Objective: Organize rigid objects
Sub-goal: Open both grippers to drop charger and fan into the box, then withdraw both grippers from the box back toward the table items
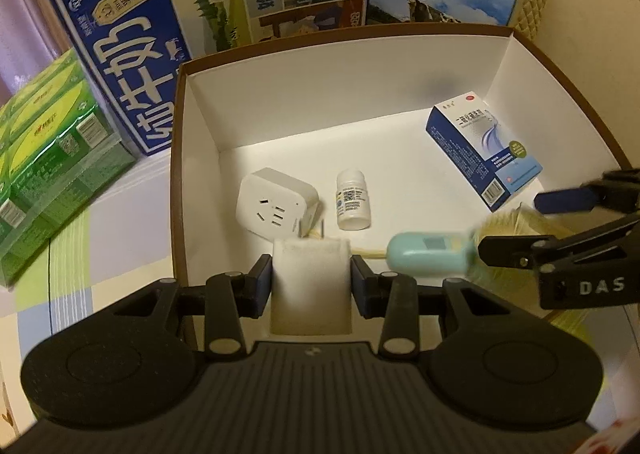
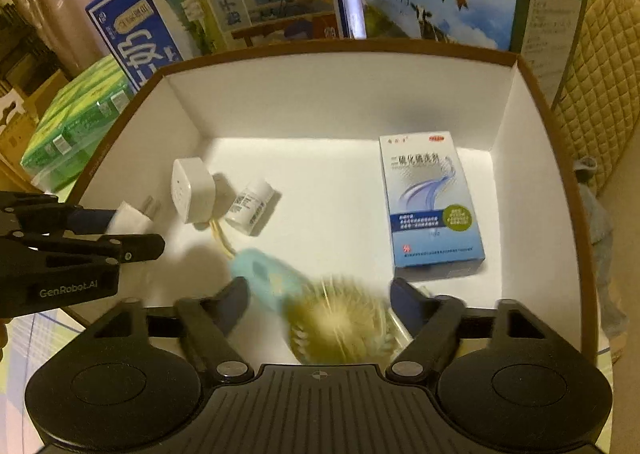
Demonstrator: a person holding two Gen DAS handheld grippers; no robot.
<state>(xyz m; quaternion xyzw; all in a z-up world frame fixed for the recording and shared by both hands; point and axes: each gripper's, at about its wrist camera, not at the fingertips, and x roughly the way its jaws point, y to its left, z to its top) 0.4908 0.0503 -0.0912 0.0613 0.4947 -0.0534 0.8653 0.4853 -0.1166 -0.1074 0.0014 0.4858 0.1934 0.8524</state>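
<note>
A brown-rimmed box (image 1: 175, 174) with a white inside holds a white socket adapter (image 1: 276, 200), a small white pill bottle (image 1: 353, 200) and a blue medicine carton (image 1: 484, 150). My left gripper (image 1: 311, 274) is shut on a white charger block (image 1: 310, 278) just above the box's near wall; the block's metal prongs (image 2: 150, 204) show in the right wrist view. My right gripper (image 2: 320, 294) stands open over the box's near right part. A hairbrush (image 2: 340, 322) with a light blue handle (image 1: 428, 254) is blurred between its spread fingers, handle pointing left.
Tall blue milk cartons (image 1: 132, 54) stand behind the box, with green shrink-wrapped packs (image 1: 52, 158) at its left. A quilted beige cover (image 2: 600, 102) rises at the right. The box sits on a checked cloth (image 1: 100, 238).
</note>
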